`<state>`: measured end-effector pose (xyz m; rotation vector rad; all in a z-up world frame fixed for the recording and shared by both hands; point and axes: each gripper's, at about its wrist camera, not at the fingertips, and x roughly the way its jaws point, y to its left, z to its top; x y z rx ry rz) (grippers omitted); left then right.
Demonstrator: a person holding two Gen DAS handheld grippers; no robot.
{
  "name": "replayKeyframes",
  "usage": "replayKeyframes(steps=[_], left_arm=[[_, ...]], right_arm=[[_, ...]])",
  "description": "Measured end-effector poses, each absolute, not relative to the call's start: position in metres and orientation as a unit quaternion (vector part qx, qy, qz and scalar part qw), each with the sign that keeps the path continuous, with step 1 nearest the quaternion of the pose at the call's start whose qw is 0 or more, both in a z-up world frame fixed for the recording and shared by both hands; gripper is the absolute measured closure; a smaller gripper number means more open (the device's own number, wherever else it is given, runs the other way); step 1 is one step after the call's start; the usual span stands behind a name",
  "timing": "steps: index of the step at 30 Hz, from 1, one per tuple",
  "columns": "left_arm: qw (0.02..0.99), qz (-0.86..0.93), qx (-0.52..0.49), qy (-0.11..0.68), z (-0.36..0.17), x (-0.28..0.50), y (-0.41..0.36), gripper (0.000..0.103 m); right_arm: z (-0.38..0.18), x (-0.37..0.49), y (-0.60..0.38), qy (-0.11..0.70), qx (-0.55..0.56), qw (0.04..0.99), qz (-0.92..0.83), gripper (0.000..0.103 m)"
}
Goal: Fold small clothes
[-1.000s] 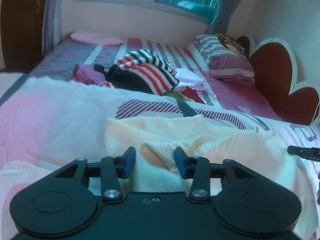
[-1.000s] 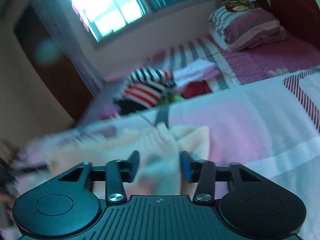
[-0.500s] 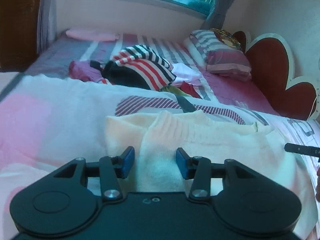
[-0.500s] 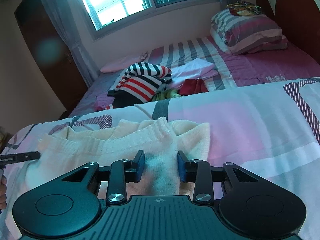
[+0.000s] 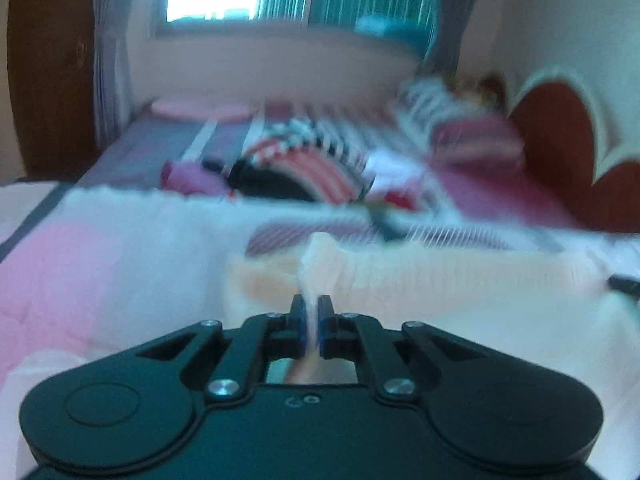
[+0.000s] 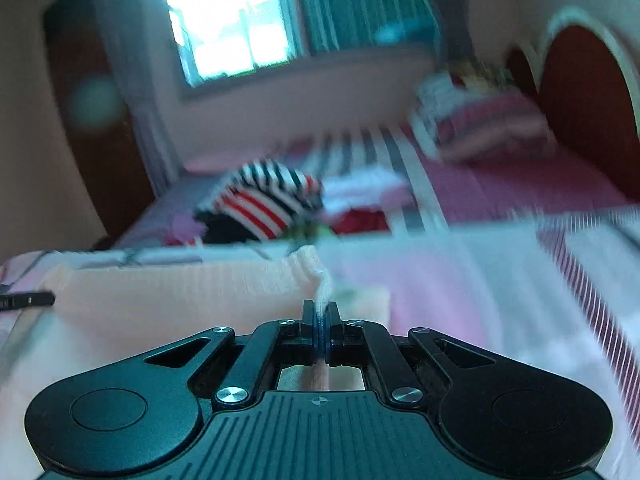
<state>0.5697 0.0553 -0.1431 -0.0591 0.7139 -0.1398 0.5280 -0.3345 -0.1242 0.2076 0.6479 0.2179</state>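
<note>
Both tongs, left gripper (image 5: 311,312) and right gripper (image 6: 321,316), had just clamped the cream knit garment (image 5: 460,280); next, seemingly, lifting both corners together to fold.

A cream ribbed garment (image 5: 440,280) lies on a pink-and-white quilt (image 5: 100,256), beyond it a red-black-white striped top (image 6: 264,200).

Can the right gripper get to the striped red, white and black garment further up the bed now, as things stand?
Probably not yet. The right gripper is shut on an edge of the cream knitted garment, so it is occupied. The striped garment lies well beyond, past the pink and white blanket; nothing else blocks it.
</note>
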Motion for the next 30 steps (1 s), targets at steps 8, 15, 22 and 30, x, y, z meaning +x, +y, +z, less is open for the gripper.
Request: replayKeyframes(steps=[8, 15, 22, 30], left_arm=[[0.955, -0.012, 0.037, 0.293, -0.121, 0.555, 0.050, 0.029], [0.936, -0.113, 0.084, 0.323, -0.123, 0.568, -0.042, 0.029], [0.940, -0.055, 0.083, 0.327, -0.144, 0.561, -0.007, 0.020], [0.947, -0.042, 0.079, 0.309, -0.126, 0.541, 0.012, 0.026]], right_arm=[[-0.113, 0.517, -0.335, 0.282, 0.095, 0.953, 0.062, 0.045], [-0.105, 0.531, -0.248, 0.307, 0.043, 0.933, 0.183, 0.074], [-0.127, 0.533, -0.248, 0.331, 0.026, 0.933, 0.140, 0.077], [-0.107, 0.516, -0.292, 0.291, 0.058, 0.950, 0.099, 0.077]])
